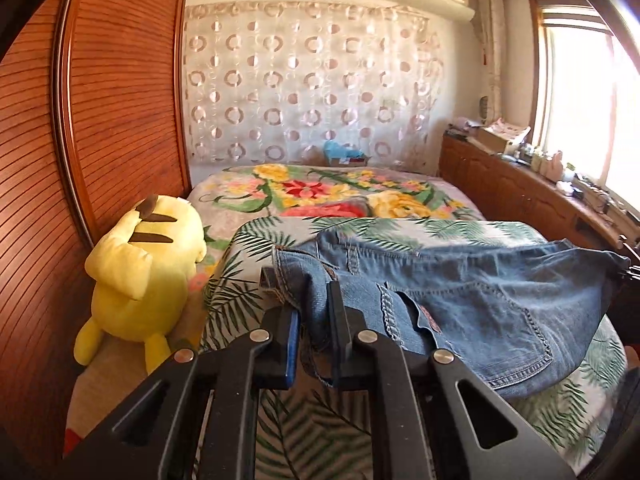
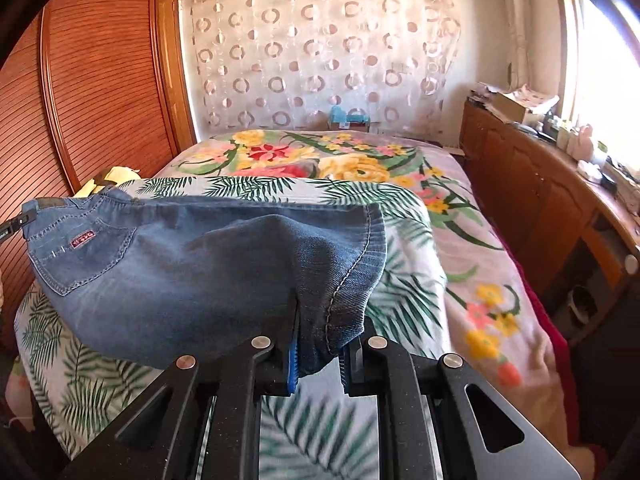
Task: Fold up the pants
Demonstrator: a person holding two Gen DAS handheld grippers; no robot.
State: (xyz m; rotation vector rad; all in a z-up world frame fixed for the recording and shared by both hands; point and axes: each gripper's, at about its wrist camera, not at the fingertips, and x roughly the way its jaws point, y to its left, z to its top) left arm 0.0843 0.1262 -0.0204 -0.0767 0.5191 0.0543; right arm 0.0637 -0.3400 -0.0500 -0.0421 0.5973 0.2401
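Blue denim pants [image 1: 480, 300] hang stretched just above a palm-leaf sheet [image 1: 256, 248] on the bed. My left gripper [image 1: 314, 320] is shut on the waistband corner, denim bunched between its blue pads. In the right wrist view the pants [image 2: 180, 272] run to the left, back pocket and small red label showing. My right gripper [image 2: 320, 340] is shut on a folded, hemmed end of the denim, which droops between its fingers. The far waistband corner ends at a black part [image 2: 12, 230] at the left edge of that view.
A yellow plush toy [image 1: 148, 264] sits at the bed's left side against a slatted wooden wardrobe [image 1: 120, 100]. A floral blanket [image 2: 320, 160] covers the far half of the bed. A cluttered wooden cabinet [image 2: 540, 200] runs along the right under a bright window.
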